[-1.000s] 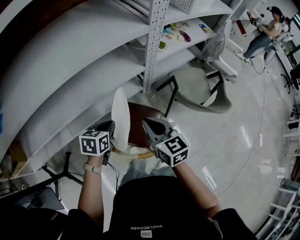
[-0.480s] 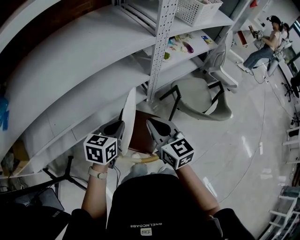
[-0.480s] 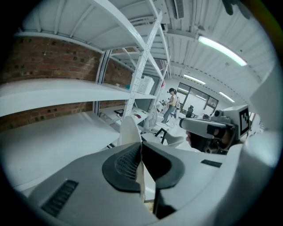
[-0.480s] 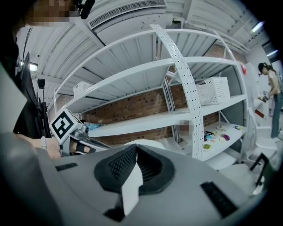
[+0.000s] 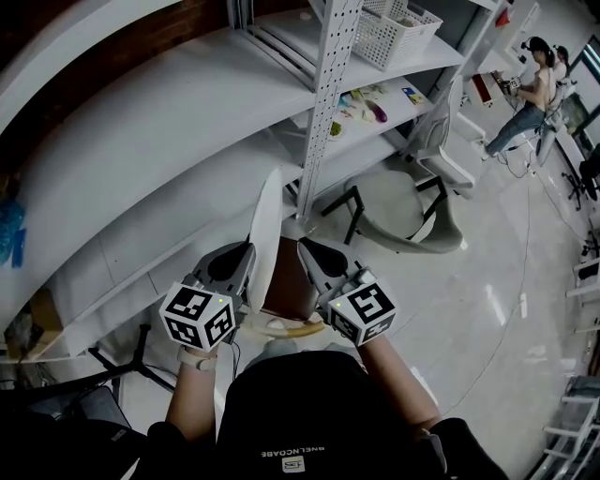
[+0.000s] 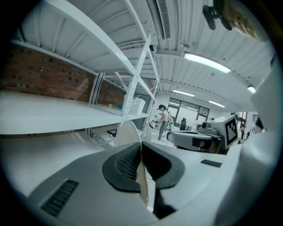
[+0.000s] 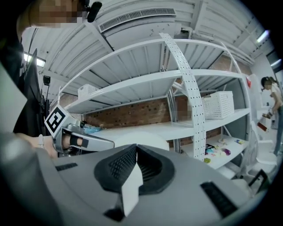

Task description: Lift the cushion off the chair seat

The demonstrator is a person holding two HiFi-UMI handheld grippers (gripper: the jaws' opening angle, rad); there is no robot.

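The white cushion (image 5: 266,225) hangs on edge above the brown chair seat (image 5: 287,277), clear of it. My left gripper (image 5: 247,265) is shut on the cushion's left part, and my right gripper (image 5: 308,255) is shut on its right part. In the left gripper view the cushion (image 6: 128,132) rises beyond the left gripper (image 6: 140,148), with a thin fold of it pinched between the dark pads. In the right gripper view the cushion (image 7: 142,140) bulges past the right gripper (image 7: 135,152), whose pads clamp a white fold. The chair's tan wooden rim (image 5: 289,325) shows just below both grippers.
White shelving with a perforated upright post (image 5: 329,103) stands close behind the cushion. A grey chair (image 5: 405,202) sits to the right on the glossy floor. A white basket (image 5: 399,28) rests on a shelf. A person (image 5: 529,82) sits far right. A black stand (image 5: 120,361) is lower left.
Both grippers have risen with the cushion. The cushion now stands higher in front of the shelves, and more of the brown seat shows beneath it.
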